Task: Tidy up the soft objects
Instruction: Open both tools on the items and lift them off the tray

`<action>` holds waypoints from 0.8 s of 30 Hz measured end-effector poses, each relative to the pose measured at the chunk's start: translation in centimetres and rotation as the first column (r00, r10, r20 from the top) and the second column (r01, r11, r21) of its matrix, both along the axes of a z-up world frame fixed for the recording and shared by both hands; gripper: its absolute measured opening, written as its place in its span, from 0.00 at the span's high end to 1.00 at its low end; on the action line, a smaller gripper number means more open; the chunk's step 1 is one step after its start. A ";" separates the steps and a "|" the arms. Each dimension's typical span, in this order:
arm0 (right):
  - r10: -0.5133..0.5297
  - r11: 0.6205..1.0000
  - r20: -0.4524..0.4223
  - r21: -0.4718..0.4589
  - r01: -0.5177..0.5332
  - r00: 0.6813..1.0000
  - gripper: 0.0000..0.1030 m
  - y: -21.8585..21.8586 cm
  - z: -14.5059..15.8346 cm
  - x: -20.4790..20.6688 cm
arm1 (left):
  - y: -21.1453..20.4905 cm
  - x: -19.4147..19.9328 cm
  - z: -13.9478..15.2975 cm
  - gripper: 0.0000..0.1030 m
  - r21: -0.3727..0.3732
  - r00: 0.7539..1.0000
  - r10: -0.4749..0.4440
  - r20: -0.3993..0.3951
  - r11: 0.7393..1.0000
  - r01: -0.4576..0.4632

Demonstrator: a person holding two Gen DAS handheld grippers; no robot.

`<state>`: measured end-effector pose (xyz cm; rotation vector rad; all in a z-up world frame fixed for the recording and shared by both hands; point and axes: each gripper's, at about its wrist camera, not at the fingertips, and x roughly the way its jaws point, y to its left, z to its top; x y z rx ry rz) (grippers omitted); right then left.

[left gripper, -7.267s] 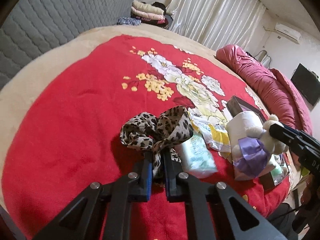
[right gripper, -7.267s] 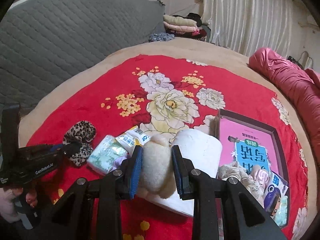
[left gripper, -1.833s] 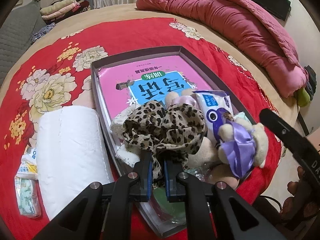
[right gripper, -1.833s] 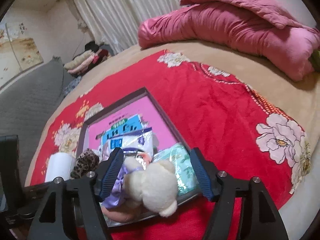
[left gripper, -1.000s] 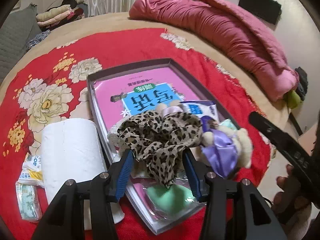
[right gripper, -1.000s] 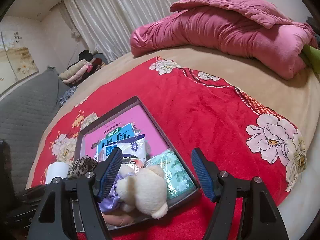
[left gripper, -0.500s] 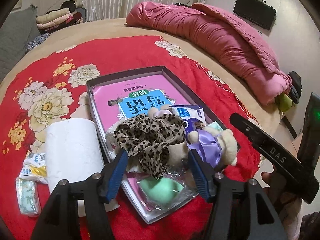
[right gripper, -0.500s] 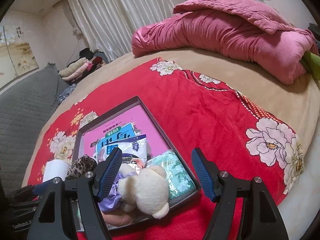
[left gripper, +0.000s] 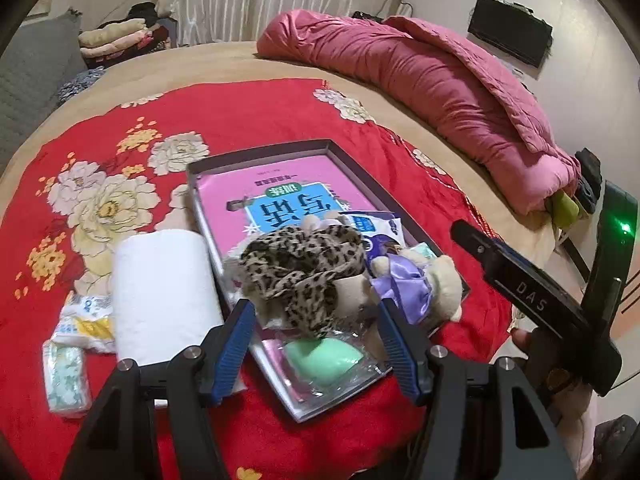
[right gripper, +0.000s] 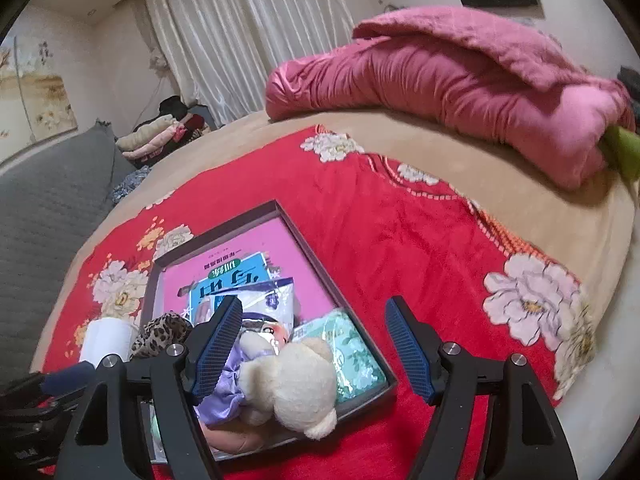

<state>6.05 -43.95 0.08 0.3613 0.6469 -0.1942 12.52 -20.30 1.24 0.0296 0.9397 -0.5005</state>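
Note:
A leopard-print scarf (left gripper: 304, 264) lies heaped in the dark tray (left gripper: 260, 151), on top of a pink book (left gripper: 280, 184) and other soft items. My left gripper (left gripper: 314, 312) stands open just above and behind the scarf, its blue pads clear of the cloth. Beside the scarf rests a cream teddy bear (right gripper: 296, 384) with a purple ribbon, at the tray's near corner. My right gripper (right gripper: 314, 308) hovers open over the bear without touching it. A white paper roll (left gripper: 164, 292) and tissue packets (left gripper: 66, 376) lie on the red blanket left of the tray.
A green sponge in plastic (left gripper: 324, 356) and a green tissue pack (right gripper: 352, 352) sit in the tray's near end. A rolled pink quilt (right gripper: 460, 76) lies along the far side of the bed. Folded clothes (left gripper: 116, 38) are stacked at the back.
The left jaws have spread wide and let go of the leopard scarf, which now rests in the tray. The left gripper has backed up and away. The right gripper stays open over the bear.

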 end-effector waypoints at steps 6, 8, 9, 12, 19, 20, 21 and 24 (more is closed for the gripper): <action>0.015 0.995 -0.006 -0.096 -0.016 1.000 0.27 1.5 1.5 -0.3 | 1.8 -0.5 0.8 0.39 -0.028 0.999 0.033 0.007 0.999 -0.032; 0.023 0.995 0.000 -0.096 -0.023 1.000 0.27 2.0 2.1 -0.4 | 2.3 -0.7 1.1 0.39 -0.048 0.999 0.042 0.004 0.998 -0.042; 0.030 0.994 0.005 -0.102 -0.029 1.000 0.27 2.4 2.5 -0.5 | 2.6 -0.8 1.2 0.39 -0.054 0.999 0.048 0.009 0.997 -0.048; 0.058 0.990 0.017 -0.129 -0.055 0.998 0.27 3.7 3.8 -0.7 | 3.3 -1.3 1.7 0.39 -0.057 0.998 0.055 0.014 0.997 -0.054; 0.127 0.979 0.040 -0.165 -0.119 0.991 0.27 7.0 6.2 -1.3 | 5.8 -2.4 2.7 0.39 -0.076 0.994 0.106 0.024 0.992 -0.104; 0.137 0.977 0.043 -0.169 -0.128 0.990 0.27 7.5 6.5 -1.4 | 6.3 -2.5 2.7 0.39 -0.074 0.993 0.120 0.017 0.990 -0.118; 0.152 0.975 0.046 -0.169 -0.142 0.987 0.27 8.1 6.8 -1.5 | 6.8 -2.6 2.8 0.39 -0.078 0.991 0.132 0.009 0.988 -0.131; 0.178 0.972 0.054 -0.163 -0.167 0.983 0.27 9.4 7.4 -1.8 | 8.4 -3.1 3.0 0.39 -0.095 0.986 0.164 0.004 0.982 -0.163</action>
